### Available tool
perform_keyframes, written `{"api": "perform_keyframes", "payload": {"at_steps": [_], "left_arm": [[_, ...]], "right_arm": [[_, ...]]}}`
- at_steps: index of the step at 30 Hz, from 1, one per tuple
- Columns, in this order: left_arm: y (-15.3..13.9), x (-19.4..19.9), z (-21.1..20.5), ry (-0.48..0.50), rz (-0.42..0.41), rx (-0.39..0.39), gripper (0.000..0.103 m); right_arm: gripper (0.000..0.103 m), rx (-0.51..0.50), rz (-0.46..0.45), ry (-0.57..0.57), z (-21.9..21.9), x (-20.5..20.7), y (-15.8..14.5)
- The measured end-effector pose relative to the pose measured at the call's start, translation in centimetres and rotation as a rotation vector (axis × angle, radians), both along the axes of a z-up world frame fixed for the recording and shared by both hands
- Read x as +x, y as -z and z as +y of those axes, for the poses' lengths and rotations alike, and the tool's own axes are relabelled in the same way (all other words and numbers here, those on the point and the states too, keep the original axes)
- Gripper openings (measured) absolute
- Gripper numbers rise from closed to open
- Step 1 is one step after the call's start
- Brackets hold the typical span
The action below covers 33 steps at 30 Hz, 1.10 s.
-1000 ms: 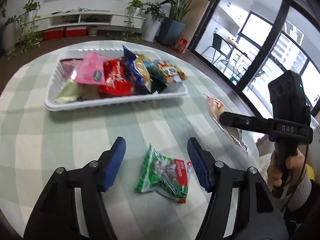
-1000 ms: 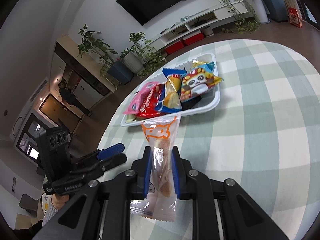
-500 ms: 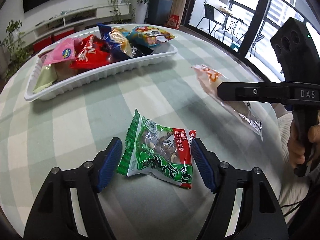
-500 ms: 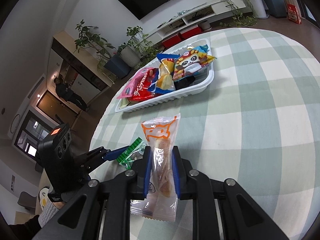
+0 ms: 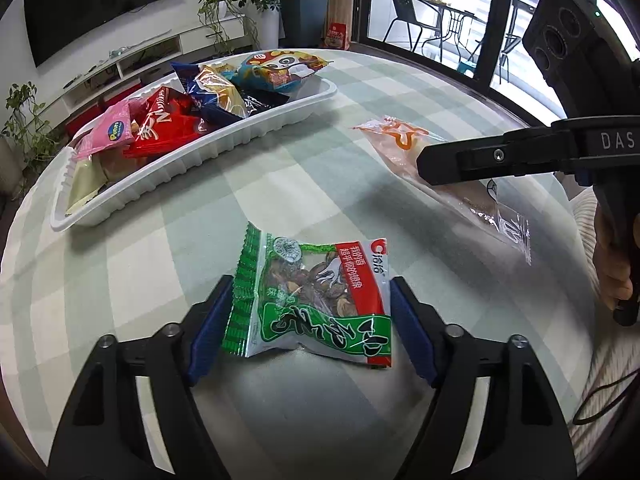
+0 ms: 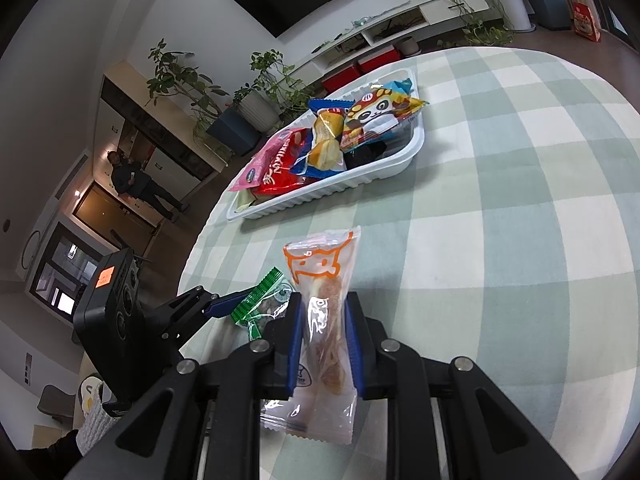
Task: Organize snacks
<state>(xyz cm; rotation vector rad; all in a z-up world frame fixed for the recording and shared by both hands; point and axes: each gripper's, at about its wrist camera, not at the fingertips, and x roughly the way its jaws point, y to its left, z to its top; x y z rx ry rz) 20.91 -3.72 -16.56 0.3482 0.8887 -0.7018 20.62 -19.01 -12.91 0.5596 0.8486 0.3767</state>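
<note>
Left gripper (image 5: 310, 320): jaws have just been closing, blue pads flanking the green snack packet (image 5: 316, 300) lying flat on the checked tablecloth (image 5: 200, 208); firm pinch cannot be confirmed. Right gripper (image 6: 322, 336): jaws clamped on the clear orange-printed packet (image 6: 326, 304), which sticks out past the pads toward 12 o'clock. White tray (image 5: 192, 160) of assorted snacks sits at 11 o'clock in the left wrist view, well apart from both packets.
</note>
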Motion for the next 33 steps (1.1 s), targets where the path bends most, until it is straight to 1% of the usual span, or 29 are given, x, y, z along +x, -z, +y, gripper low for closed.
{"api": "perform_keyframes", "payload": {"at_steps": [1,2,7,9,12,21,28,33], "left_arm": [[-0.1,0.0,0.0,0.002,0.002,-0.008,0.063],[-0.1,0.0,0.0,0.004,-0.001,-0.014,0.055],[-0.4,-0.2,0.2,-0.004,-0.009,-0.025,0.049],[-0.7,-0.3,0.6,-0.009,-0.012,-0.039,0.043],[-0.9,-0.3,1.0,-0.021,-0.006,-0.062,0.038],[-1.2,-0.1,1.9,-0.050,0.025,-0.110,0.034],[-1.5,-0.1,2.9,-0.071,0.045,-0.135,0.034],[-2.2,0.0,3.7,-0.093,0.041,-0.162,0.034]], "right_arm": [[0.024,0.001,0.001,0.001,0.0,-0.1,0.0],[0.024,0.002,0.001,0.002,-0.1,-0.1,0.1],[0.024,0.005,0.003,0.006,-0.1,-0.1,0.2],[0.024,0.005,0.003,0.008,-0.1,-0.1,0.2],[0.024,0.007,0.001,0.013,-0.2,-0.2,0.1],[0.024,0.007,-0.004,0.017,-0.3,-0.4,0.0],[0.025,0.007,-0.014,0.016,-0.3,-0.5,-0.5],[0.025,0.008,-0.022,0.015,-0.2,-0.3,-0.9]]}}
